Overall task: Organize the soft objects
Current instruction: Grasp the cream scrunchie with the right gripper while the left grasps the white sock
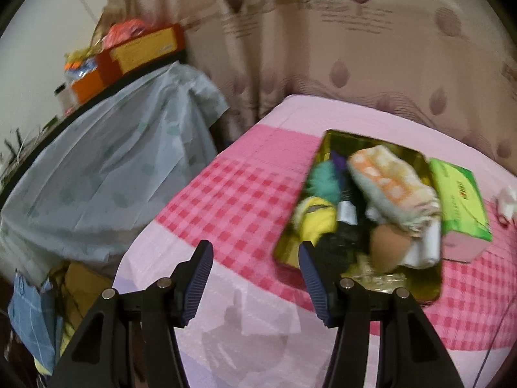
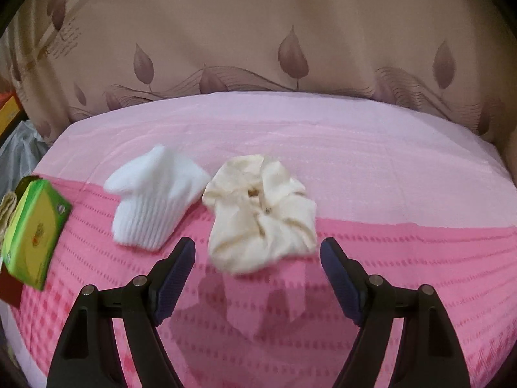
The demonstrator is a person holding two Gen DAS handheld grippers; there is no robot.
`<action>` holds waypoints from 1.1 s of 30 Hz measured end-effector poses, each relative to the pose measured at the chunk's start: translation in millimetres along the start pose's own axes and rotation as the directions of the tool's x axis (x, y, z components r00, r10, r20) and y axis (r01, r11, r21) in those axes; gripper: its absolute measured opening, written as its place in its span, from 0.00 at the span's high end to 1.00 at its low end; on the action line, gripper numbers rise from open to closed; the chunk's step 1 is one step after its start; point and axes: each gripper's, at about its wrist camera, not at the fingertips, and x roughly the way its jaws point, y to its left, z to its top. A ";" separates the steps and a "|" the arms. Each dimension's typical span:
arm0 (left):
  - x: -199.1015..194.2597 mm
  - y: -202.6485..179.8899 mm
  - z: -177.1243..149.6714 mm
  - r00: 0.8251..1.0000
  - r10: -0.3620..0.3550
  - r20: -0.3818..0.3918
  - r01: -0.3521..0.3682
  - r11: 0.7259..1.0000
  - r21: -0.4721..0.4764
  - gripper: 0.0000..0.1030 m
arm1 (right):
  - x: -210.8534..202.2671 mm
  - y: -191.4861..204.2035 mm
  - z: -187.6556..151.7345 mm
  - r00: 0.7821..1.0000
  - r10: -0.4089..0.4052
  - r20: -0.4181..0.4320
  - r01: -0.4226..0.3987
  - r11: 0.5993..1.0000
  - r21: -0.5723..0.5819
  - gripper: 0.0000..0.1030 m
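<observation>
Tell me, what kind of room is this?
Probably a bedroom. There is a bed with a pink cover, a long leaf-patterned curtain hanging behind it, and a cluttered shelf beside it draped with a pale blue cloth.

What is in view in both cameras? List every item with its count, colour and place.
tray: 1, gold, on the bed, heaped with soft items
patterned cloth: 1, orange-white, atop the tray
green box: 1, green-yellow, beside the tray
knit sock: 1, white, on the bed
scrunchie: 1, cream, right of the sock
bedspread: 1, pink
curtain: 1, beige, leaf print, behind the bed
left gripper: open, empty
right gripper: open, before the scrunchie
</observation>
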 end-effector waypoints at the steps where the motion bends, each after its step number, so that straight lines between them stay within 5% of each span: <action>1: -5.1 -7.5 0.5 1.000 -0.014 0.014 0.013 1.000 0.023 0.45 | 5.3 -2.3 3.2 1.000 0.009 -0.009 -0.009 1.000 0.004 0.21; 8: -24.1 -83.4 7.2 0.991 -0.133 0.026 0.126 0.974 0.187 0.45 | 38.0 -8.6 21.4 0.999 0.016 -0.037 -0.016 1.000 -0.014 0.20; 13: -27.3 -148.4 13.4 0.971 -0.238 0.003 0.228 0.935 0.273 0.45 | 42.9 -9.4 22.1 1.000 0.000 -0.025 -0.001 0.999 -0.040 0.49; 15: -27.8 -175.3 13.7 0.959 -0.282 -0.008 0.271 0.916 0.295 0.45 | 39.0 -11.2 16.6 1.000 -0.007 -0.016 0.006 0.998 -0.062 0.70; 18: -25.2 -214.8 11.9 0.944 -0.328 -0.036 0.321 0.889 0.326 0.45 | 29.1 -19.8 8.5 1.000 0.005 -0.010 -0.006 0.998 -0.056 0.78; 23: -22.6 -269.8 6.6 0.919 -0.391 -0.056 0.382 0.845 0.374 0.45 | 4.4 -38.5 -16.9 1.000 0.012 -0.005 -0.012 0.999 -0.046 0.80; 33: -6.0 -359.5 12.2 0.842 -0.513 -0.168 0.536 0.754 0.381 0.45 | -52.6 -101.1 -78.9 0.998 -0.058 0.003 0.058 0.998 0.021 0.80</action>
